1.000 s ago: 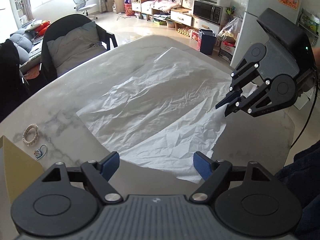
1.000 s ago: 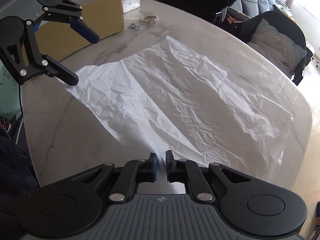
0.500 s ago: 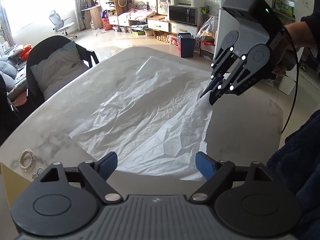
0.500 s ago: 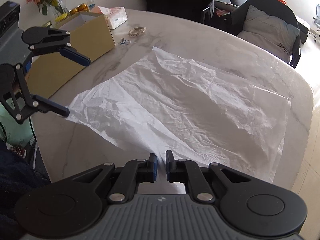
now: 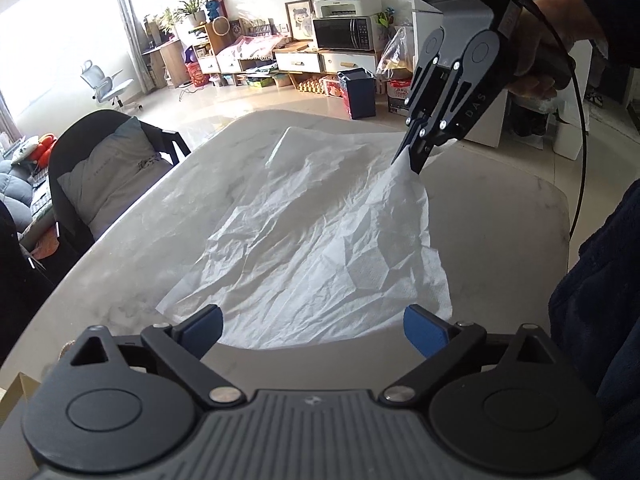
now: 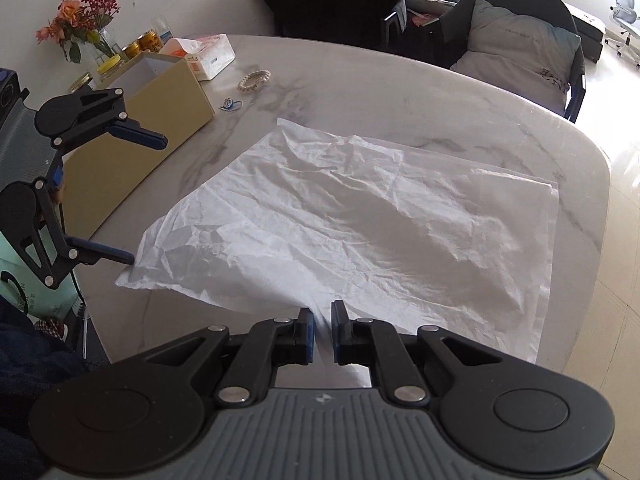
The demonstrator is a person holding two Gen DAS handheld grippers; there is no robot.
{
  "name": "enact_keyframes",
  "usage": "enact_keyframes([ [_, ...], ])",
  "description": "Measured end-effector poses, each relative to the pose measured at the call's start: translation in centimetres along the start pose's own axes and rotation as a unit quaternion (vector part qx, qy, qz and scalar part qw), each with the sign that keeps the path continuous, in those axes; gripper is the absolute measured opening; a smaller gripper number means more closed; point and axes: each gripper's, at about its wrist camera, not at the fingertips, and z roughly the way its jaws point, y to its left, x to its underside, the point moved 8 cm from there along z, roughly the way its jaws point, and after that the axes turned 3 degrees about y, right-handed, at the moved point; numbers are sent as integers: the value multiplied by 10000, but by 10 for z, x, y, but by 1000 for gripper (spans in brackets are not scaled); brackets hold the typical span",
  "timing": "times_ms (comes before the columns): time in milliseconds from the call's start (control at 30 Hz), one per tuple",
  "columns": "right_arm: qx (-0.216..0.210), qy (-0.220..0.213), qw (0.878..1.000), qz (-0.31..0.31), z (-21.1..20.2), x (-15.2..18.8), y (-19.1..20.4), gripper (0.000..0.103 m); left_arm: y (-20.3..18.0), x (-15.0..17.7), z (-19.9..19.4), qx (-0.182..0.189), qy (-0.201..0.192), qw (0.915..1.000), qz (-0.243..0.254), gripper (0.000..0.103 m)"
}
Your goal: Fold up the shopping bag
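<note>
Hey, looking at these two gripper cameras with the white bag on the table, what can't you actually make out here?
- Right gripper, pinching the bag corner: right wrist view, its own fingers hide the pinched edge.
- Bag handles or opening: neither view shows them; crumpling hides the layers.
- Left gripper, jaws opening, nothing between them: the table edge below is hidden by its body.
- Tissue pack print: too small.
- Box contents: its wall hides them.

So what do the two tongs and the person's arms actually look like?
Both tongs are black linkage frames with silver rivets, blue finger pads and a ribbed grey body. The right tongs carry raised "DAS" lettering, a green light on top and a black cable. The left tongs look the same. The sleeve is dark navy.
</note>
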Motion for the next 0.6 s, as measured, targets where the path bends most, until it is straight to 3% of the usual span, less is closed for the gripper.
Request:
enact_keyframes([
  [200, 21, -56, 10000, -16, -2, -1, 1, 10, -4, 3, 6, -2, 29, 9999, 115, 99],
  [400, -317, -166, 9993, 96, -9, -5, 0, 10, 2, 4, 12, -54, 22, 9999, 137, 99],
  [600, -384, -82, 9992, -57, -9, -5, 3, 13, 8, -5, 21, -30, -96, 9999, 128, 99],
])
